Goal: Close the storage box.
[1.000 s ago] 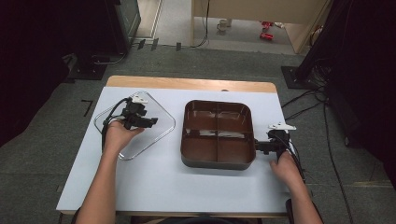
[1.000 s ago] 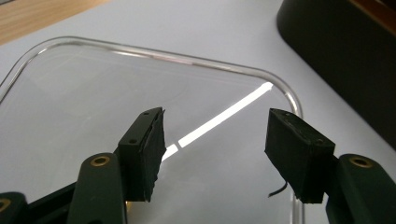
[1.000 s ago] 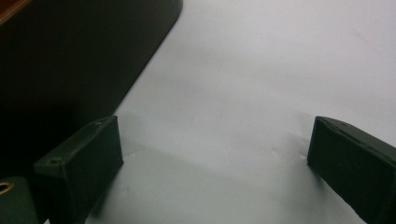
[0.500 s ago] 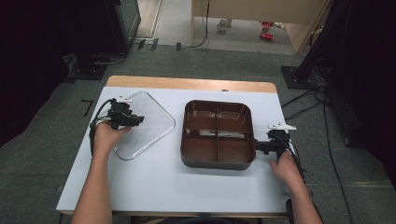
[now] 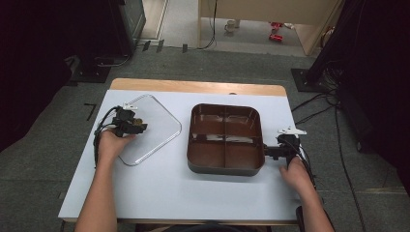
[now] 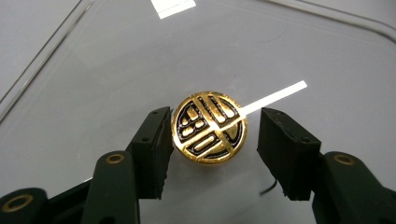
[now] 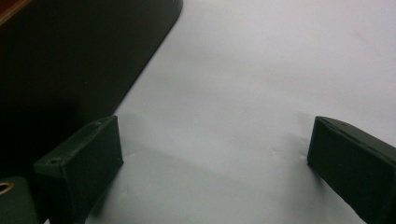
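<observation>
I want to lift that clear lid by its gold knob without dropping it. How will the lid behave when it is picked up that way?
The clear lid looks stiff, so it should rise flat rather than sag. The round gold knob looks glossy, so it may slip between the pads of the left claw, whose jaws have just been closing with a gap still on one side. Held by one middle point, the wide lid may tilt or swing.

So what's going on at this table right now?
A person works with a gripper in each hand. The left gripper is over a clear lid lying flat on the white table, its jaws on either side of the lid's round gold-and-black knob. The jaws have just been closing; one pad looks about at the knob, the other is apart from it, so no grip yet. The right gripper rests open beside the brown four-compartment tray, holding nothing.
</observation>
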Available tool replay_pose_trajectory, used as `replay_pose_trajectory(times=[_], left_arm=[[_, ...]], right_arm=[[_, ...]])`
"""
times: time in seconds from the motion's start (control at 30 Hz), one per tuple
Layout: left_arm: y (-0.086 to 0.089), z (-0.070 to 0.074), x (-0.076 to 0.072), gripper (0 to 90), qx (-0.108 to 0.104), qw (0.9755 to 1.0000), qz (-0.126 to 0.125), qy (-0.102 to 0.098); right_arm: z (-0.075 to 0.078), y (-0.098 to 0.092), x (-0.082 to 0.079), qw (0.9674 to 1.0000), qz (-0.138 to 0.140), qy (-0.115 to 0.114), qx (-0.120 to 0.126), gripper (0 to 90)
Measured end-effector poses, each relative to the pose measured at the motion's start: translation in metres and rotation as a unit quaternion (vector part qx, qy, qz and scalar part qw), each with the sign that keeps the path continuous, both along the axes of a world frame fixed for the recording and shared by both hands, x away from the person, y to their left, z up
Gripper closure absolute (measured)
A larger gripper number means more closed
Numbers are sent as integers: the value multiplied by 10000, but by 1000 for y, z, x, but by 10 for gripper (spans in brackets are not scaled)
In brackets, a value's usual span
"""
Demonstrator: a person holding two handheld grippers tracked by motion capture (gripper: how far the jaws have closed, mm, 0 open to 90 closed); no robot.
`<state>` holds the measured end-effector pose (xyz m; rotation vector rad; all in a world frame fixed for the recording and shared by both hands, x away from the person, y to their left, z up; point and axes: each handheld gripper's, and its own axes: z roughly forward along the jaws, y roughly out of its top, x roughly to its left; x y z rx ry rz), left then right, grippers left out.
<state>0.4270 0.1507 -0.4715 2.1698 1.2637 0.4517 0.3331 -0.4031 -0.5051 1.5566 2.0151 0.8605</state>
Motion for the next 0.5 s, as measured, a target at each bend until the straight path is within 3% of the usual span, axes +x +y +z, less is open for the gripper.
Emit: replay_pose_trajectory(times=[0.1, 0.2, 0.5], left_arm=[[1, 0, 0, 513, -73, 10000, 47, -26], [2, 0, -1, 581, 9, 9999, 101, -105], [2, 4, -1, 592, -38, 9999, 106, -72]], right_arm=[[0, 0, 0, 10000, 0, -1, 1, 25], [0, 0, 0, 10000, -2, 1, 1, 25], [0, 0, 0, 10000, -5, 6, 7, 25]])
